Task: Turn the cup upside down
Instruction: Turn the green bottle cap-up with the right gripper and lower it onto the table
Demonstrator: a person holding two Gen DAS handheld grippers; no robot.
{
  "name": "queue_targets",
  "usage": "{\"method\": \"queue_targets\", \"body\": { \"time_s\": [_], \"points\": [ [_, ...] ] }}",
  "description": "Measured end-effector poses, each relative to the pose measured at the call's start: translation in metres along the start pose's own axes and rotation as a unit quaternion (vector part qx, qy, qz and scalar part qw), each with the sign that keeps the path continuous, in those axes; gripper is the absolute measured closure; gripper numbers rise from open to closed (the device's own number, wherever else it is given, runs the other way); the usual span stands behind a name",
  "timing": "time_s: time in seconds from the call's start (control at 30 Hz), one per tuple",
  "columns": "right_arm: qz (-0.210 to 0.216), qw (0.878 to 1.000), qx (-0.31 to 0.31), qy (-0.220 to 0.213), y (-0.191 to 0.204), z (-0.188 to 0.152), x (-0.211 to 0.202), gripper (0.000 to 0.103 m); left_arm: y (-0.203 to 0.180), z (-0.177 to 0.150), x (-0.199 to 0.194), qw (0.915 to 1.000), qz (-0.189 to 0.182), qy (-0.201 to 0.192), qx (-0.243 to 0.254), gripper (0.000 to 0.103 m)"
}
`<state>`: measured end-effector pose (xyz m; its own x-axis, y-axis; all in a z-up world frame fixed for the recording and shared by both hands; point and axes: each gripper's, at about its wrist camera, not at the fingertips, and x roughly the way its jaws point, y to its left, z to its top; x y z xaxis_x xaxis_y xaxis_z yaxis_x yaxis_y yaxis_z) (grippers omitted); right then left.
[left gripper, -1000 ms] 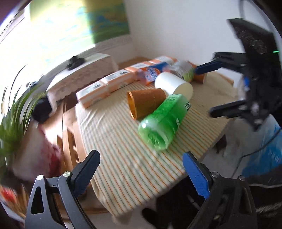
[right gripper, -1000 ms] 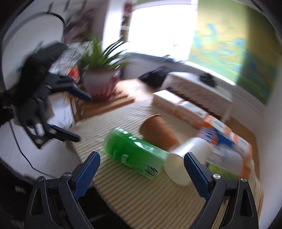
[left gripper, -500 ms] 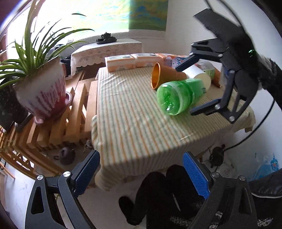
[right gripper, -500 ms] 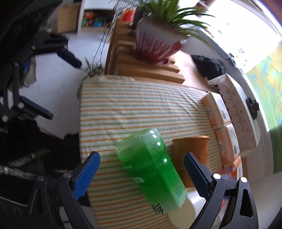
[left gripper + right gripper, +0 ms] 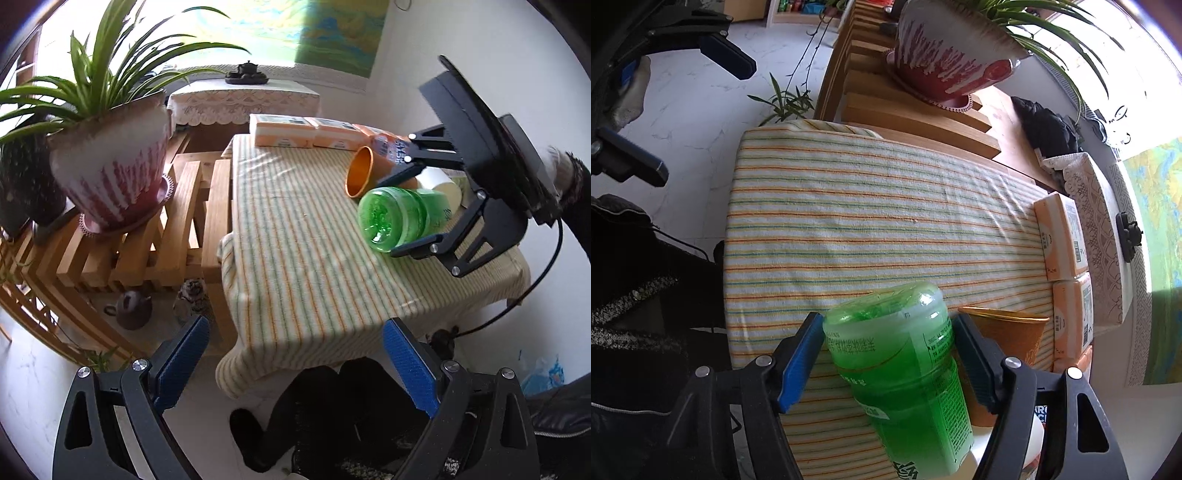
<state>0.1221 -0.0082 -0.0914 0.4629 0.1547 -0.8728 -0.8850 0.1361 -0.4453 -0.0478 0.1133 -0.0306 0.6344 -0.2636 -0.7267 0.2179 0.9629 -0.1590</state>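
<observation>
A green plastic bottle (image 5: 901, 365) lies on its side on the striped tablecloth (image 5: 871, 221). My right gripper (image 5: 886, 354) has a finger close on each side of it; contact is unclear. An orange cup (image 5: 1004, 339) lies on its side just beyond, and a white cup (image 5: 443, 184) lies behind both. In the left wrist view the right gripper (image 5: 406, 210) straddles the bottle (image 5: 399, 218) next to the orange cup (image 5: 369, 170). My left gripper (image 5: 295, 358) is open and empty, held off the table's near edge.
Orange cartons (image 5: 306, 133) line the table's far edge. A potted plant (image 5: 107, 162) stands on a wooden slatted rack (image 5: 147, 236) left of the table. A lace-covered side table (image 5: 243, 99) is behind. The person's legs (image 5: 332, 406) are below the table edge.
My right gripper has come down over the green bottle and its fingers have narrowed around it. My left gripper has pulled back from the table.
</observation>
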Motion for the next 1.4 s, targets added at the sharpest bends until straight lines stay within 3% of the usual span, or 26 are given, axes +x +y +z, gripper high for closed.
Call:
{"method": "queue_targets", "body": {
  "time_s": [0.23, 0.33, 0.43, 0.57, 0.87, 1.23, 1.4],
  "points": [
    [0.019, 0.996, 0.07, -0.044, -0.013, 0.0, -0.017, 0.035, -0.008, 0.003, -0.006, 0.9998, 0.002, -0.014, 0.015, 0.006],
    [0.035, 0.986, 0.134, -0.09, -0.023, -0.006, -0.031, 0.035, -0.014, 0.007, -0.009, 0.9993, -0.001, -0.022, 0.031, 0.006],
    [0.047, 0.962, 0.225, -0.146, -0.036, -0.021, -0.044, 0.035, -0.017, 0.012, -0.009, 0.9988, -0.007, -0.031, 0.036, 0.006],
    [0.041, 0.921, 0.325, -0.21, -0.04, -0.042, -0.055, 0.035, -0.022, 0.017, -0.007, 0.998, -0.022, -0.036, 0.047, 0.006],
    [0.015, 0.845, 0.453, -0.285, -0.031, -0.089, -0.066, 0.035, -0.041, 0.026, -0.001, 0.9951, -0.022, -0.045, 0.084, 0.006],
    [-0.033, 0.826, 0.488, -0.282, -0.007, -0.107, -0.077, 0.035, -0.057, 0.044, 0.004, 0.9933, -0.006, -0.08, 0.083, 0.006],
    [-0.042, 0.805, 0.516, -0.289, -0.002, -0.12, -0.081, 0.035, -0.068, 0.05, 0.005, 0.9917, -0.005, -0.097, 0.085, 0.006]
  ]
}}
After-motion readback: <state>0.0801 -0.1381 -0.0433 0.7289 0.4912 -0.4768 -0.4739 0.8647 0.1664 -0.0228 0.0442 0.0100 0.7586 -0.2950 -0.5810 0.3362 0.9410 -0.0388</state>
